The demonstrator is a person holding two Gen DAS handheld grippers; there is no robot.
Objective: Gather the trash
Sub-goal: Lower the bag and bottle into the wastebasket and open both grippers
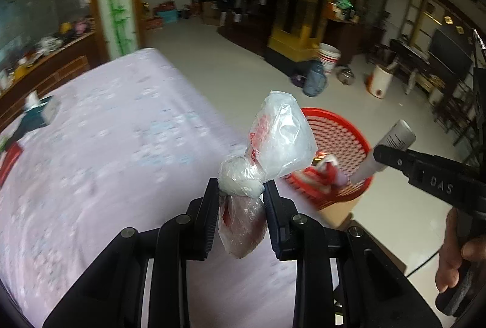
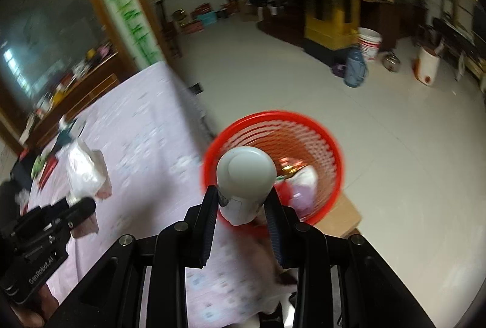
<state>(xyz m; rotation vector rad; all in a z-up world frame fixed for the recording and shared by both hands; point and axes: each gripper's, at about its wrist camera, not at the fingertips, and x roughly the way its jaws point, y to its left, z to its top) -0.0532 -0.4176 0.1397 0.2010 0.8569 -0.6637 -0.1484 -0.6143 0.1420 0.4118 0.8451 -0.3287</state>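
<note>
- Left hand-held gripper (image 1: 241, 191): pinching a knotted clear plastic bag (image 1: 279, 135) w/ red print; bag held up above the bench (image 1: 106, 145), upper part bulging past the fingertips.
- Right hand-held gripper (image 2: 244, 200): clamped on a white cylindrical bottle (image 2: 246, 173), cap end facing away, over the rim of the red basket (image 2: 331, 142).
- Red basket: mesh, just beside bench edge, sitting on a cardboard box (image 2: 346, 218); red/white scraps inside.
- Bench: pale patterned cloth, blurred; more clutter at far left end.
- Floor (image 2: 395, 121): light tiles, buckets well apart.
</note>
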